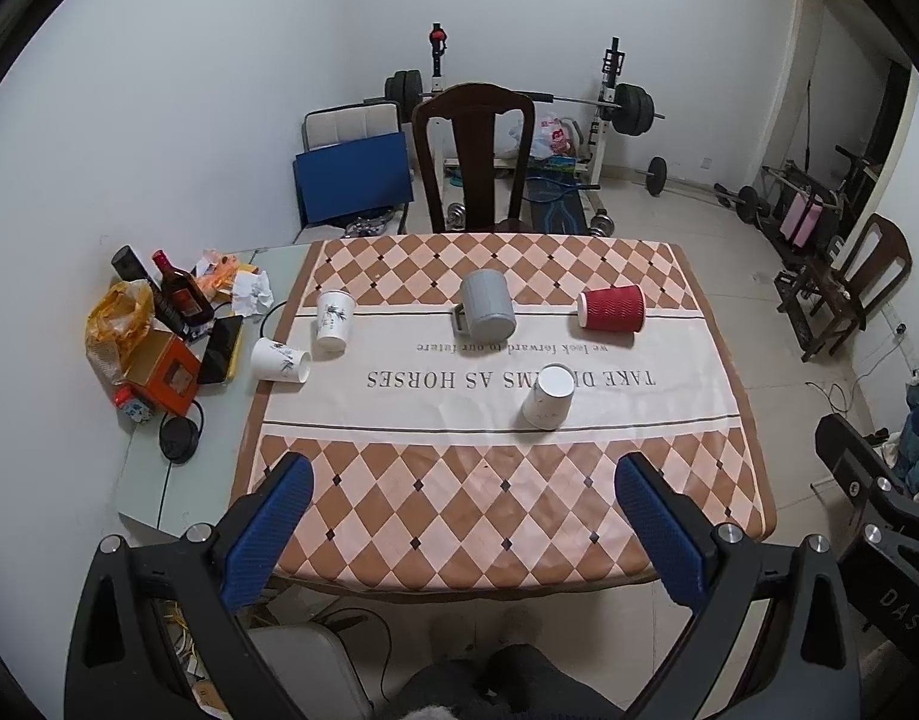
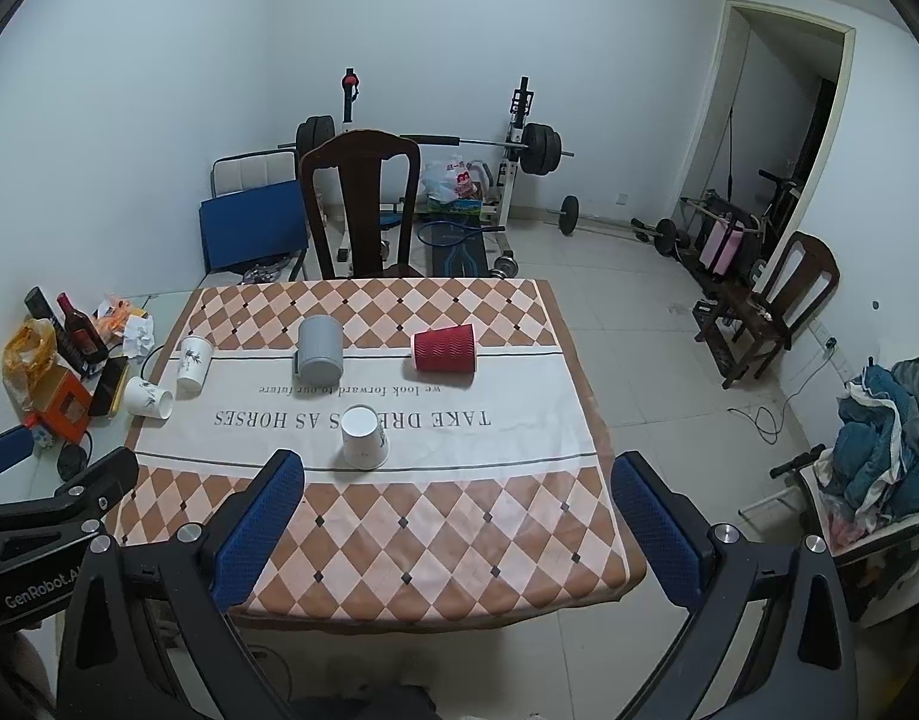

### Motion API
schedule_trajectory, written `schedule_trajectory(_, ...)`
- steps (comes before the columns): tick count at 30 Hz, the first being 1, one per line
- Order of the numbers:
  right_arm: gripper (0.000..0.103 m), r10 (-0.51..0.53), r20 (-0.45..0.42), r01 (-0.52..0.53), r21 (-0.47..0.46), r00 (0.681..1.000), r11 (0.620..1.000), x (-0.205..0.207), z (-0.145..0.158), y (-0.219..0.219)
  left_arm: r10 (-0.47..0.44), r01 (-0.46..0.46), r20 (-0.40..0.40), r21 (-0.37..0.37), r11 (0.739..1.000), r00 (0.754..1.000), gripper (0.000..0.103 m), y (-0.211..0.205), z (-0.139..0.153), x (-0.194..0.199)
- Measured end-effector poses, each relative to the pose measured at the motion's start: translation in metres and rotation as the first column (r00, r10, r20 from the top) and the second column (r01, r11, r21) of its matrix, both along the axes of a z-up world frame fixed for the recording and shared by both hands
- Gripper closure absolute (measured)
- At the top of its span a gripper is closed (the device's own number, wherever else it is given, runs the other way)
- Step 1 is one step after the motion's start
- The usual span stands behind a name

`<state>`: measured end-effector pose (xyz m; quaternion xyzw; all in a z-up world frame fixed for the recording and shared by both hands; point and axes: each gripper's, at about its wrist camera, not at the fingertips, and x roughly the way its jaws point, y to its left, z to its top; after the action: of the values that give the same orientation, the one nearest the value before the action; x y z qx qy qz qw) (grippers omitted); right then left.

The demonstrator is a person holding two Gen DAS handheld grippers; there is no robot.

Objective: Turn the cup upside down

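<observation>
Several cups sit on the checkered tablecloth (image 1: 459, 492). A white paper cup (image 1: 548, 396) stands upside down near the middle; it also shows in the right wrist view (image 2: 363, 437). A grey mug (image 1: 488, 305) stands upside down behind it. A red ribbed paper cup (image 1: 612, 308) lies on its side at the right. A white printed cup (image 1: 334, 320) stands upside down at the left, and another (image 1: 281, 360) lies on its side. My left gripper (image 1: 464, 480) and right gripper (image 2: 458, 483) are open and empty, above the table's near edge.
Bottles, an orange box (image 1: 165, 381), bags and crumpled paper clutter the side table at left. A dark wooden chair (image 1: 474, 156) stands behind the table. Weights and a bench fill the back of the room. Another chair (image 2: 777, 306) stands at right.
</observation>
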<state>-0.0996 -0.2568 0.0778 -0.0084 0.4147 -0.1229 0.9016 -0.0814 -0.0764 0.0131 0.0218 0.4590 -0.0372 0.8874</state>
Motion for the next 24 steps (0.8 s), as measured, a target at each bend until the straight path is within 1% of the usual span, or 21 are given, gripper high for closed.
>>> schedule_trajectory(12, 0.000, 0.010, -0.009, -0.010, 0.014, 1.000, 1.000, -0.0001, 0.0012, -0.0025, 0.017, -0.017, 0.002, 0.017, 1.000, 1.000, 0.000, 0.0016, 0.0036, -0.0019)
schedule_trajectory(24, 0.000, 0.017, -0.013, -0.017, 0.015, 1.000, 1.000, -0.0013, 0.0016, -0.0052, 0.018, -0.018, -0.004, 0.002, 1.000, 1.000, 0.000, 0.0032, 0.0097, -0.0046)
